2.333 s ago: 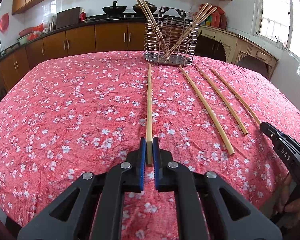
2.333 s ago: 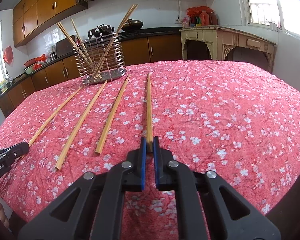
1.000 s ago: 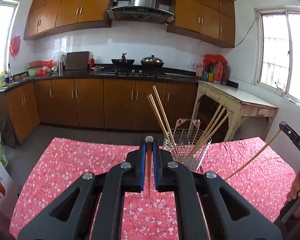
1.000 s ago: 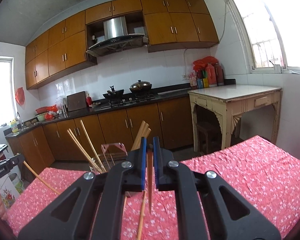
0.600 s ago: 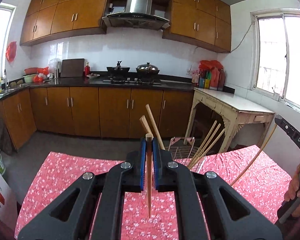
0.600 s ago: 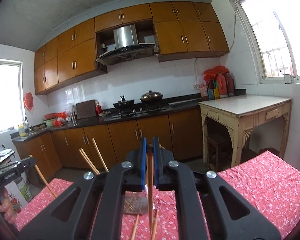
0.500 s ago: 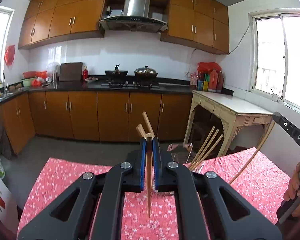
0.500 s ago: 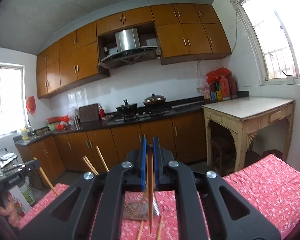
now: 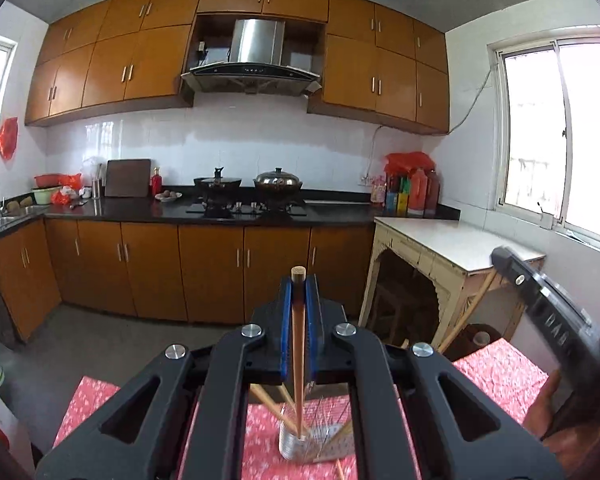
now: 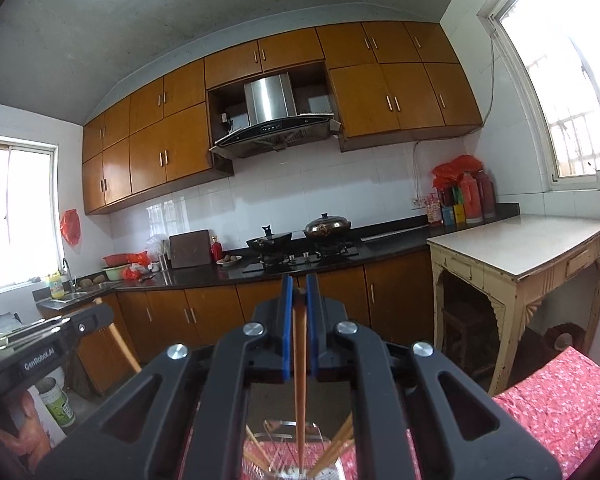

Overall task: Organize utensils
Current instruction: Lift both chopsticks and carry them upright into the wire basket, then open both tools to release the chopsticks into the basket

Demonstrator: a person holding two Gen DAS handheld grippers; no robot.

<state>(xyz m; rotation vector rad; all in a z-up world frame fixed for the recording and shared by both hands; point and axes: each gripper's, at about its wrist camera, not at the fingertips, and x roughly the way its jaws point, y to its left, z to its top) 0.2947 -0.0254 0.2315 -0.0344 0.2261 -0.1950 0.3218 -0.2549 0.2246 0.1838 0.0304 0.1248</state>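
Note:
My left gripper [image 9: 299,288] is shut on a wooden chopstick [image 9: 298,364] that hangs almost upright, its lower tip inside the wire utensil holder [image 9: 314,446] on the red floral tablecloth [image 9: 500,376]. My right gripper [image 10: 299,292] is shut on another chopstick [image 10: 300,392], also hanging upright over the same holder [image 10: 284,456]. Several chopsticks lean in the holder. The right gripper shows at the right edge of the left wrist view [image 9: 548,312]; the left gripper shows at the left edge of the right wrist view [image 10: 52,340].
Brown kitchen cabinets [image 9: 212,272] and a black counter with a stove [image 9: 244,208] stand behind the table. A cream side table [image 9: 460,252] stands at the right under a window. One more chopstick [image 9: 340,470] lies on the cloth by the holder.
Both grippers lifted a chopstick off the cloth, turned it upright and moved over the holder. In the last half second both moved closer, and the left chopstick's tip entered the holder.

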